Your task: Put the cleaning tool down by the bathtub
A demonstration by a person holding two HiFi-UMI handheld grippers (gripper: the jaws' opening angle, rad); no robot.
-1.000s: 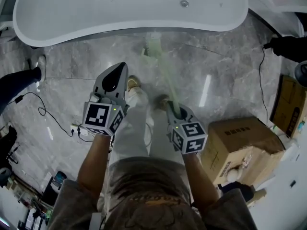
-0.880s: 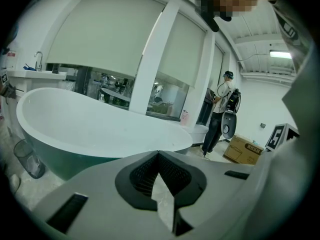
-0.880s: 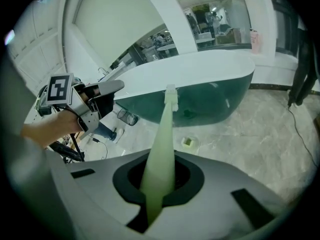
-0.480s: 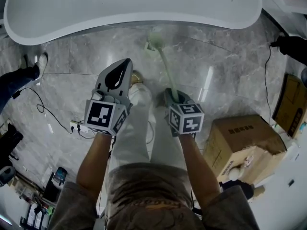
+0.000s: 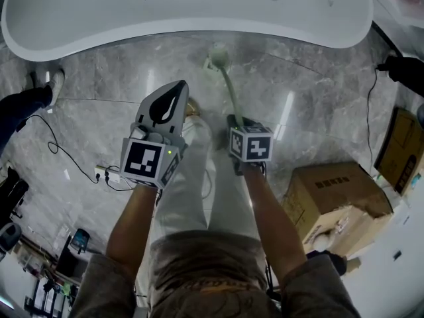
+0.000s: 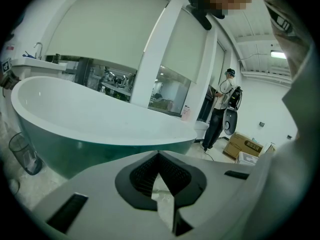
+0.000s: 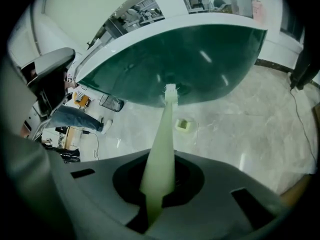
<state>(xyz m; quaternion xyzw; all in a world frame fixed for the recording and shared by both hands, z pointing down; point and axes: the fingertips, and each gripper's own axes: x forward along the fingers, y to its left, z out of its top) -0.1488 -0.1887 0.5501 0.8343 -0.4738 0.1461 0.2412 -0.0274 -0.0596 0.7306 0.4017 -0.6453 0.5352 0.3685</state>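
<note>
The cleaning tool is a pale green long-handled brush (image 5: 230,93). My right gripper (image 5: 236,120) is shut on its handle (image 7: 161,149). Its bristled head (image 5: 217,54) hangs low over the marble floor, just in front of the white bathtub (image 5: 185,12), whose outer wall looks dark green in the right gripper view (image 7: 190,59). A small pale green square holder (image 7: 183,124) sits on the floor under the head. My left gripper (image 5: 177,86) is held to the left of the brush, shut and holding nothing (image 6: 159,155); it points at the tub's rim (image 6: 75,119).
Cardboard boxes (image 5: 331,191) stand on the floor at the right. A cable and power strip (image 5: 107,176) lie at the left, near another person's leg and shoe (image 5: 30,103). A wire bin (image 6: 22,154) stands by the tub's end. A person (image 6: 220,115) stands beyond the tub.
My right gripper has moved forward toward the tub with the brush, which was swinging and blurred and now hangs steady over the holder. The left gripper has barely moved.
</note>
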